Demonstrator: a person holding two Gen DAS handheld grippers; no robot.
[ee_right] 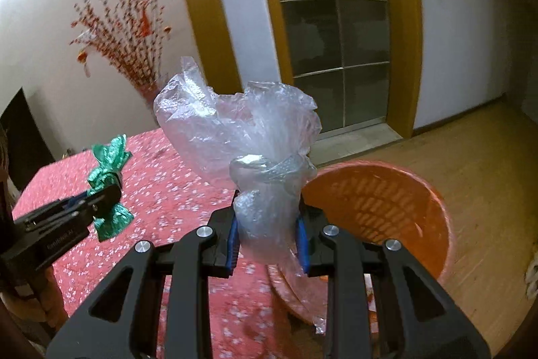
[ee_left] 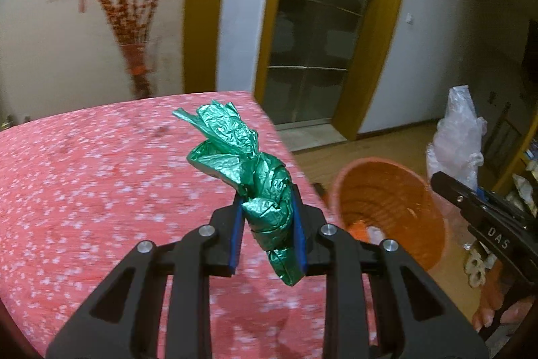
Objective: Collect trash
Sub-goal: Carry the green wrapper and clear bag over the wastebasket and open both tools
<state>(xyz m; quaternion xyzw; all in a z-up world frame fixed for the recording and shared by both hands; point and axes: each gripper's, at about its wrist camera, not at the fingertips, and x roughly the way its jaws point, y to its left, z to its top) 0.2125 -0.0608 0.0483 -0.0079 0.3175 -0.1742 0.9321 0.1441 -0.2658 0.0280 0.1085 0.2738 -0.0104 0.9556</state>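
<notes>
Trash rides in both grippers, one piece each.

Left wrist view: the left gripper [ee_left: 267, 221] has its jaws pinching a knotted green bag [ee_left: 248, 167] about its middle, so one crumpled end fans up ahead of the pads and the other tail hangs out below. It is held in the air over the bench [ee_left: 84, 177], which wears a pink flowered cloth, near the bench's right edge. Beyond that edge, on the wooden floor, stands the orange bin [ee_left: 386, 187], with some scraps already at its bottom. The right gripper [ee_left: 484, 211] shows at the far right, with the clear bag [ee_left: 457, 130] sticking up from it.

Right wrist view: the right gripper [ee_right: 267, 236] has its jaws squeezing the clear bag [ee_right: 235, 130] below its knot, the loose top billowing upward. It hangs near the bin [ee_right: 380, 207], whose open mouth lies just right of it and lower. The left gripper [ee_right: 101, 201] shows at left over the bench [ee_right: 168, 190], gripping the green bag [ee_right: 109, 153].

Carrying the knotted bags by their waists likely keeps them bunched for a clean drop. By my reading, both are on the way to the bin, the clear one being nearer.
</notes>
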